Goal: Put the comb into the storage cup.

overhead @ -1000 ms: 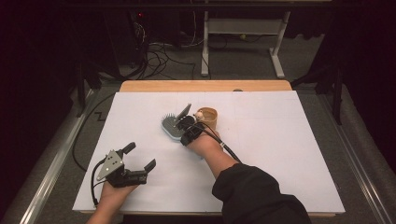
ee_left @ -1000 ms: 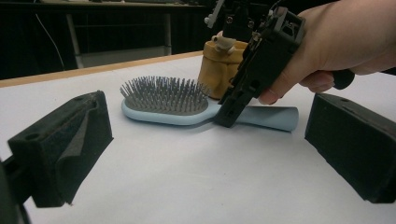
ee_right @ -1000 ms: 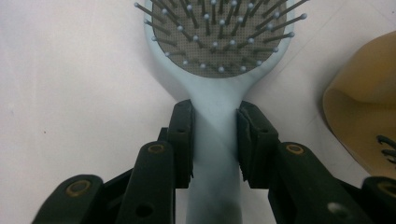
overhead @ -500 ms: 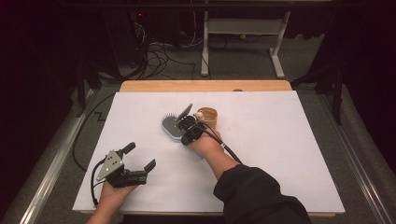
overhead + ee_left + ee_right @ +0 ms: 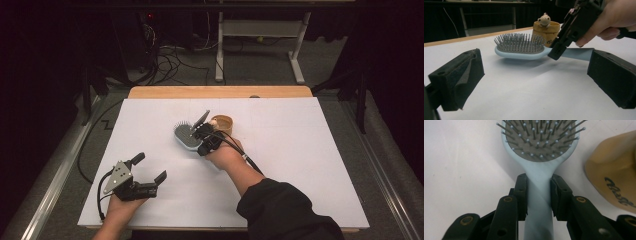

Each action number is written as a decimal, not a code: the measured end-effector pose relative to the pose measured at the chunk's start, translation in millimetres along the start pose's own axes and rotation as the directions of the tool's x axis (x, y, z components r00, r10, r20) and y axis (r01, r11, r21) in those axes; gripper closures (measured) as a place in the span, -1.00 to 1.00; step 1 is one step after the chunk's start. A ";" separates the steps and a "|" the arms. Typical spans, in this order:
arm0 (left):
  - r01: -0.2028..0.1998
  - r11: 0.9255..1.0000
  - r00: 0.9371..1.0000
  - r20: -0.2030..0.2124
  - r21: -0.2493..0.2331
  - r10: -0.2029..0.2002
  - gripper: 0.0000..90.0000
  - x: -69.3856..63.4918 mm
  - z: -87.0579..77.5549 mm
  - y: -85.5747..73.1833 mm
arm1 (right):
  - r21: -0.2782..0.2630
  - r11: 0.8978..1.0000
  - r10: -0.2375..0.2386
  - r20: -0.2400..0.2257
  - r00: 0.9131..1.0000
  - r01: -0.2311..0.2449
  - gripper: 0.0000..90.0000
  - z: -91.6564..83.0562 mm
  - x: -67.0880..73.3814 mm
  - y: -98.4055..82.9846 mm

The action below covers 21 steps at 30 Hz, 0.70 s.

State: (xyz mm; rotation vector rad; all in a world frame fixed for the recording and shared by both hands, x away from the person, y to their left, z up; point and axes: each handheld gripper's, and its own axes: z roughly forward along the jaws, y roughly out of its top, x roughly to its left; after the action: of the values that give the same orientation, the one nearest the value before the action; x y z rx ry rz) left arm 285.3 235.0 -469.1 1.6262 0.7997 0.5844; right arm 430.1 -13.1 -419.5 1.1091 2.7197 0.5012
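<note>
Gripping the hairbrush (image 5: 539, 152) by the neck of its handle, the right gripper (image 5: 539, 195) has both pads pressed against the pale blue stem; closed on it, as far as the right gripper view shows. Brush lies bristles up on the white table (image 5: 300, 165), its head just beside the tan pot (image 5: 223, 123) with the little bear figure (image 5: 544, 20) on the rim. Whether the brush is lifted or resting flat, cannot tell. Left gripper (image 5: 148, 172) sits well apart from the pot, toward the near left edge, jaws spread wide, holding nothing. Judgement: grasp done; moving the brush, perhaps into the pot, not yet begun. Left gripper has no part so far.
</note>
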 end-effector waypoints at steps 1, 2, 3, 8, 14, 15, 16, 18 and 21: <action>0.000 1.000 1.000 0.000 0.001 0.000 -0.96 -0.2 0.3 -0.1 | 0.000 1.000 -0.013 0.000 1.000 0.013 0.59 -1.7 -0.2 -1.9; 0.001 1.000 1.000 0.000 0.001 -0.001 -0.96 -0.7 0.8 -0.2 | 0.003 1.000 -0.017 0.000 1.000 0.017 0.59 -4.0 0.2 -3.8; 0.001 1.000 1.000 0.000 0.001 -0.001 -0.96 -0.7 0.8 -0.2 | 0.004 1.000 -0.017 0.005 1.000 0.017 0.59 -6.3 1.1 -5.9; -0.019 1.000 1.000 0.000 0.018 0.019 -0.96 -1.2 1.7 -0.6 | 0.017 0.999 -0.030 -0.001 1.000 0.030 0.59 -16.0 1.2 -17.9; -0.026 0.999 1.000 -0.006 0.018 0.026 -0.94 -2.4 2.9 -0.6 | 0.024 0.998 -0.053 -0.013 0.999 0.053 0.59 -27.6 -0.4 -35.1; -0.030 0.999 1.000 -0.007 0.019 0.030 -0.94 -2.7 3.1 -0.6 | 0.024 0.998 -0.053 -0.013 0.999 0.053 0.59 -27.6 -0.4 -35.1; -0.031 0.999 0.999 -0.008 0.019 0.031 -0.94 -3.1 3.4 -0.6 | 0.026 0.999 -0.045 -0.012 0.999 0.046 0.59 -29.6 -0.1 -38.3; -0.045 0.999 0.999 -0.010 0.027 0.045 -0.94 -3.6 3.5 -0.3 | 0.025 0.998 -0.052 -0.008 0.999 0.052 0.59 -34.1 -1.3 -44.4; -0.064 0.997 0.998 -0.013 0.034 0.065 -0.92 -5.7 4.7 -0.1 | 0.022 0.998 -0.054 -0.014 0.998 0.054 0.59 -41.5 -3.2 -53.3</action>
State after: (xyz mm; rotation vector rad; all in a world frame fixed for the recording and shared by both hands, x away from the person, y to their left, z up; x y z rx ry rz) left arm 285.1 227.7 -469.9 1.6849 0.7734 0.6323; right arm 386.6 -61.1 -400.3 1.0377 2.7650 0.4737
